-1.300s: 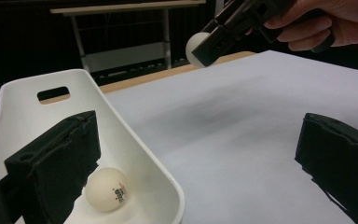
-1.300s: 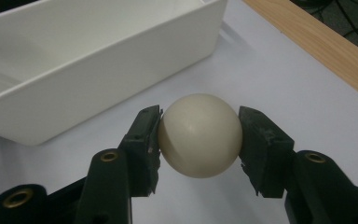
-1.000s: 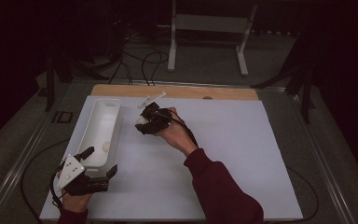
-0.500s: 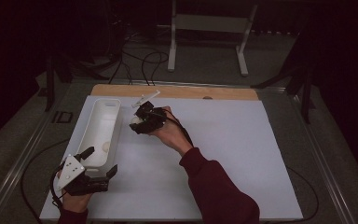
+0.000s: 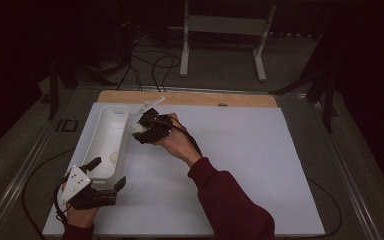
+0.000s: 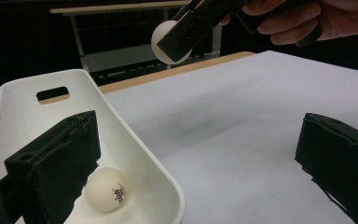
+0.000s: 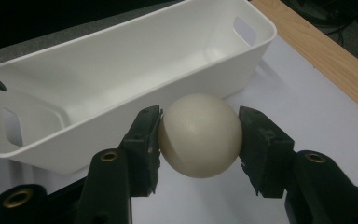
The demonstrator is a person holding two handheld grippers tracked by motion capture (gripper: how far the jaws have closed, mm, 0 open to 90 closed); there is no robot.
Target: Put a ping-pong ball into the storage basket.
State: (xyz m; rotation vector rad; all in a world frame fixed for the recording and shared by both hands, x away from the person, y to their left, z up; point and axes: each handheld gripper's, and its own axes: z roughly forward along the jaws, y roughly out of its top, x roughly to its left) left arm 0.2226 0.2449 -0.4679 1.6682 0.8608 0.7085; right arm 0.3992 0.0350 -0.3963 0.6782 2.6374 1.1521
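My right gripper (image 5: 142, 132) is shut on a white ping-pong ball (image 7: 200, 135), held just above the paper beside the right wall of a long white bin (image 5: 125, 144). The right gripper view has the bin (image 7: 121, 60) straight ahead, its inside bare at this end. A second ball (image 6: 105, 190) with small print lies in the bin's near end. My left gripper (image 5: 110, 171) stands open at that near end, one jaw over the bin's rim (image 6: 135, 140) and the other over the paper. The held ball (image 6: 164, 39) hangs farther back in the left gripper view.
White paper (image 5: 250, 165) covers the table, with a bare wooden strip (image 5: 190, 98) along the far edge. Cables trail off both grippers. A metal stand (image 5: 225, 30) and loose cables sit on the floor beyond the table.
My right gripper has carried the ball a little to the left, closer to the bin's wall. The left gripper has stayed in place.
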